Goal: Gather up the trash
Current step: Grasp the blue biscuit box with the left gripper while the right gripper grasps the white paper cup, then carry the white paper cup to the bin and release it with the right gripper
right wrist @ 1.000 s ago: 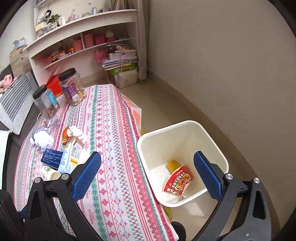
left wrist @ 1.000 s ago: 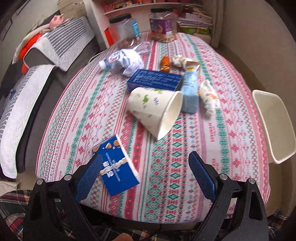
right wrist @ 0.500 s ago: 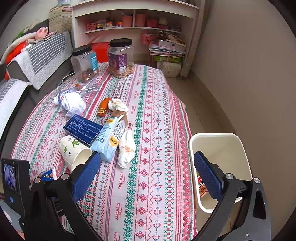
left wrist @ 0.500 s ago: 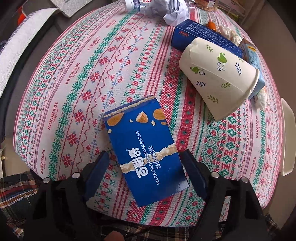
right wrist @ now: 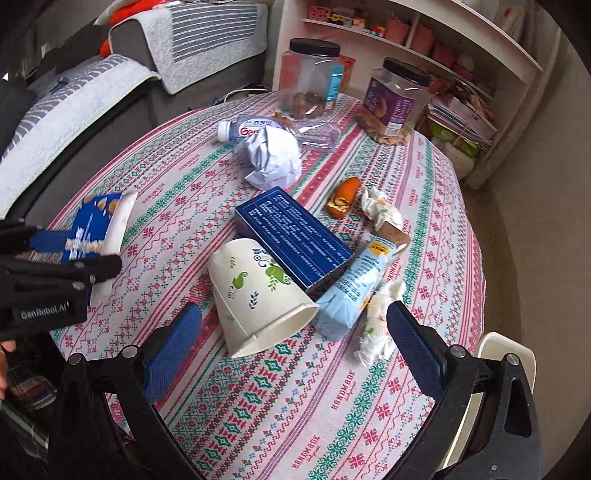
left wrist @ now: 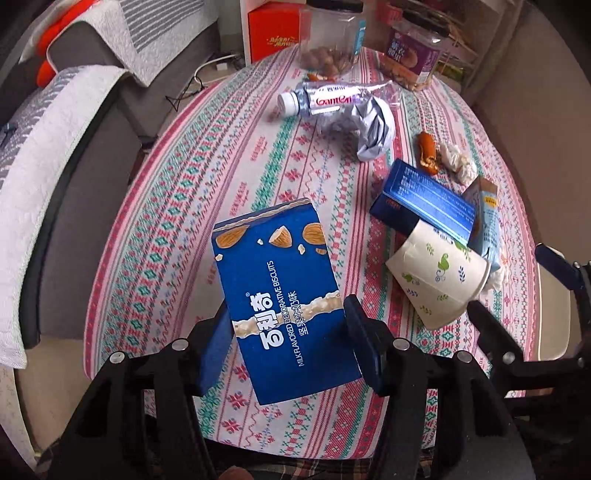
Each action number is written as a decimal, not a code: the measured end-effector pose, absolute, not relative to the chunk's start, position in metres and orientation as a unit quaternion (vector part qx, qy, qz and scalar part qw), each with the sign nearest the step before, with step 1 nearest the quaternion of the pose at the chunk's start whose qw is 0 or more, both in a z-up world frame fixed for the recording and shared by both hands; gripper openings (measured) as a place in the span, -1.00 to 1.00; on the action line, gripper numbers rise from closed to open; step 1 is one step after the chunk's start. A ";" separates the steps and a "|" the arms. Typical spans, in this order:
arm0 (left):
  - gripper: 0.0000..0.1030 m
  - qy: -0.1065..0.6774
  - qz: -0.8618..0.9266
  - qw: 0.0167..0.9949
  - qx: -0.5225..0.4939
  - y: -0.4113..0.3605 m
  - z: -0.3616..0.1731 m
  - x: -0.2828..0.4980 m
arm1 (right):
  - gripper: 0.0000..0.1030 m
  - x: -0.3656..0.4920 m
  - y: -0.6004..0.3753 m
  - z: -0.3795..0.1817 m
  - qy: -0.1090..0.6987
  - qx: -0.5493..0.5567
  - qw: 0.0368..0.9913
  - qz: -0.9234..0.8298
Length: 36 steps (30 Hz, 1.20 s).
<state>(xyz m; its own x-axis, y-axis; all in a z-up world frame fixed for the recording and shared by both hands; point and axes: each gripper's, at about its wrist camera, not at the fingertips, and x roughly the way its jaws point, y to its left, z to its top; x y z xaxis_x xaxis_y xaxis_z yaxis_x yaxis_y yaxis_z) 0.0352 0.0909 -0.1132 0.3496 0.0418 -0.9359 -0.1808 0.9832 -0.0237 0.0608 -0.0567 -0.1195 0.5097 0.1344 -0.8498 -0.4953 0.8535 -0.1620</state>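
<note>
The left gripper [left wrist: 286, 336], jaws just closed on a blue biscuit box [left wrist: 284, 291] lifted off the table, could drop it if the slick card slips; the right gripper [right wrist: 293, 345] hangs wide open over a paper cup [right wrist: 255, 295].

A home living room: sofa [left wrist: 85, 122], shelves [right wrist: 424, 33], tablecloth-covered table [right wrist: 424, 229].

- Left gripper [left wrist: 286, 332]: jaws just closed in, now clamped on the blue biscuit box [left wrist: 280, 291]; a second ago spread wide, box lying flat on the tablecloth [left wrist: 207, 177] by the left pad.
- Box now lifted off the cloth, tilted up between the pads.
- Right gripper [right wrist: 295, 339]: swung from above the white bin [right wrist: 506, 354] to over the paper cup [right wrist: 255, 295], jaws wide apart.
</note>
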 end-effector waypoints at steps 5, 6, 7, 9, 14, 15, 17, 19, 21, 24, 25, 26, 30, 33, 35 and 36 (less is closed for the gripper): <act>0.13 0.543 0.075 0.835 -0.051 0.114 -0.101 0.055 | 0.86 0.075 -0.035 -0.137 0.480 -0.224 0.826 0.192; 0.13 0.544 0.074 0.834 -0.058 0.118 -0.104 0.055 | 0.86 0.080 -0.034 -0.142 0.486 -0.223 0.823 0.191; 0.13 0.550 0.071 0.830 -0.067 0.122 -0.108 0.054 | 0.86 0.084 -0.032 -0.146 0.494 -0.221 0.819 0.190; 0.13 0.568 0.059 0.815 -0.095 0.125 -0.118 0.059 | 0.86 0.091 -0.031 -0.157 0.515 -0.219 0.808 0.186; 0.13 0.566 0.033 0.816 -0.110 0.122 -0.113 0.062 | 0.20 0.090 -0.020 -0.161 0.521 -0.212 0.803 0.198; 0.13 0.563 0.032 0.818 -0.114 0.124 -0.109 0.062 | 0.19 0.091 -0.022 -0.160 0.528 -0.199 0.802 0.195; 0.13 0.558 0.029 0.820 -0.128 0.128 -0.104 0.063 | 0.15 0.093 -0.027 -0.160 0.536 -0.178 0.804 0.188; 0.14 0.553 0.033 0.822 -0.137 0.133 -0.100 0.064 | 0.10 0.095 -0.034 -0.158 0.544 -0.156 0.805 0.180; 0.14 0.548 0.038 0.824 -0.140 0.136 -0.097 0.064 | 0.04 0.095 -0.041 -0.152 0.542 -0.139 0.811 0.172; 0.14 0.543 0.040 0.826 -0.143 0.137 -0.095 0.063 | 0.02 0.090 -0.050 -0.135 0.518 -0.121 0.831 0.163; 0.14 0.542 0.039 0.827 -0.145 0.137 -0.094 0.063 | 0.02 0.088 -0.052 -0.127 0.509 -0.114 0.838 0.161; 0.14 0.540 0.037 0.828 -0.146 0.136 -0.094 0.062 | 0.02 0.087 -0.054 -0.121 0.499 -0.108 0.845 0.158; 0.14 0.523 0.031 0.840 -0.140 0.129 -0.088 0.060 | 0.02 0.081 -0.065 -0.095 0.454 -0.089 0.875 0.143; 0.14 0.502 0.025 0.855 -0.129 0.120 -0.081 0.057 | 0.02 0.084 -0.073 -0.082 0.424 -0.078 0.893 0.132; 0.14 0.488 0.021 0.864 -0.120 0.113 -0.075 0.056 | 0.03 0.082 -0.078 -0.073 0.400 -0.073 0.905 0.123; 0.14 0.481 0.020 0.869 -0.115 0.109 -0.073 0.055 | 0.03 0.083 -0.080 -0.069 0.389 -0.070 0.911 0.119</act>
